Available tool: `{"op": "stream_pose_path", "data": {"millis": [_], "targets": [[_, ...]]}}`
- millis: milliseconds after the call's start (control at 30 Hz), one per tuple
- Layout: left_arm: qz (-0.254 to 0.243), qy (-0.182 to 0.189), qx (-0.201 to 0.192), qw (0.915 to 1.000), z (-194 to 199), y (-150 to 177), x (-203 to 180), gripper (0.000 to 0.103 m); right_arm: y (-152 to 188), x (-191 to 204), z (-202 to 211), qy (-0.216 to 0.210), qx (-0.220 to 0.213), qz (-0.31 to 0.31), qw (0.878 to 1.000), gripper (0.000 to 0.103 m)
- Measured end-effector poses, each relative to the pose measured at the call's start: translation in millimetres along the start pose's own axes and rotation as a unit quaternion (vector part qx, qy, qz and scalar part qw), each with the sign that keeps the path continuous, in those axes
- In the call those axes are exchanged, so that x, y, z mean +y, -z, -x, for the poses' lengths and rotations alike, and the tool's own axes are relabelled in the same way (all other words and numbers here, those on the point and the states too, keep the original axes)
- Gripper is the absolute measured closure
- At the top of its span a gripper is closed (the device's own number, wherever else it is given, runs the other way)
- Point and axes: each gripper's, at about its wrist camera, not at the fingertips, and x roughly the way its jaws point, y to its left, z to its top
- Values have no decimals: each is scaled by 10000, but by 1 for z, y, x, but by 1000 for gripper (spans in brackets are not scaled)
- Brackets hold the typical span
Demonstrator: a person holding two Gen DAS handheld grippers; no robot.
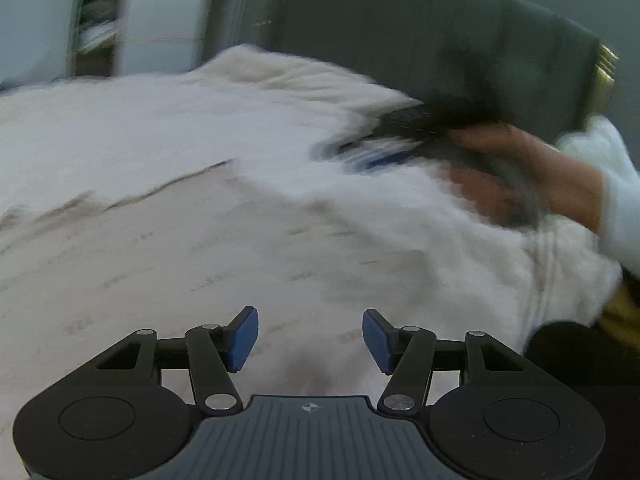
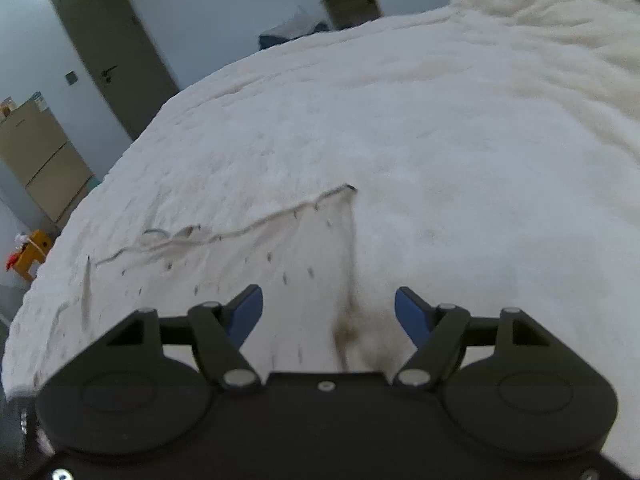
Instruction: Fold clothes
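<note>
- Two views, taken in turn. From the left wrist I see my left gripper [image 1: 310, 334] with its blue pads apart and nothing between them, hanging over a pale patterned garment [image 1: 200, 264] spread flat on the white bed [image 1: 100, 128].
- Far right in that view, a blurred hand [image 1: 532, 172] in a white sleeve carries my right gripper [image 1: 384, 152] low over the bedding; from here I cannot tell how its jaws stand.
- From the right wrist, my right gripper [image 2: 328, 312] also has its pads wide apart and empty. The garment [image 2: 280, 264] lies just under and ahead of it, its right edge running from the near side to a corner [image 2: 351, 188] further off, its far hem rumpled toward the left.
- I judge this the start of a fold: the cloth is laid out, neither tool grips it.
- Next I need each gripper lowered onto an edge or corner, pads closing on one layer only, not on the bedding beneath.
</note>
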Motion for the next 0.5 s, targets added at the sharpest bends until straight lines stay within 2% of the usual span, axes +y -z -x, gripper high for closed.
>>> {"op": "stream_pose_path", "data": {"millis": [67, 133, 233, 267, 300, 367, 433, 467, 500], "targets": [[-431, -82, 15, 9990, -35, -9, -31, 49, -27, -11, -40, -166, 202, -314, 9992, 33], [-443, -55, 65, 9990, -68, -18, -45, 50, -43, -16, -68, -187, 304, -495, 9981, 34], [-373, 182, 329, 9986, -103, -22, -54, 52, -56, -26, -111, -118, 609, -649, 9960, 50], [-355, 291, 470, 9978, -115, -22, -56, 56, -60, -29, -126, -88, 728, -700, 9948, 68], [-335, 390, 608, 9968, -126, -19, -58, 56, -63, -32, -141, -58, 847, -750, 9936, 99], [-374, 466, 731, 9955, -140, -10, -61, 56, -69, -36, -155, -65, 848, -745, 9936, 101], [-438, 489, 774, 9948, -149, -3, -64, 57, -73, -37, -151, -45, 381, -648, 9972, 101], [-443, 478, 768, 9949, -150, -1, -65, 57, -75, -37, -147, 36, 140, -583, 9982, 103], [-436, 475, 762, 9950, -150, 0, -66, 57, -75, -36, -142, 210, -71, -501, 9985, 100]]}}
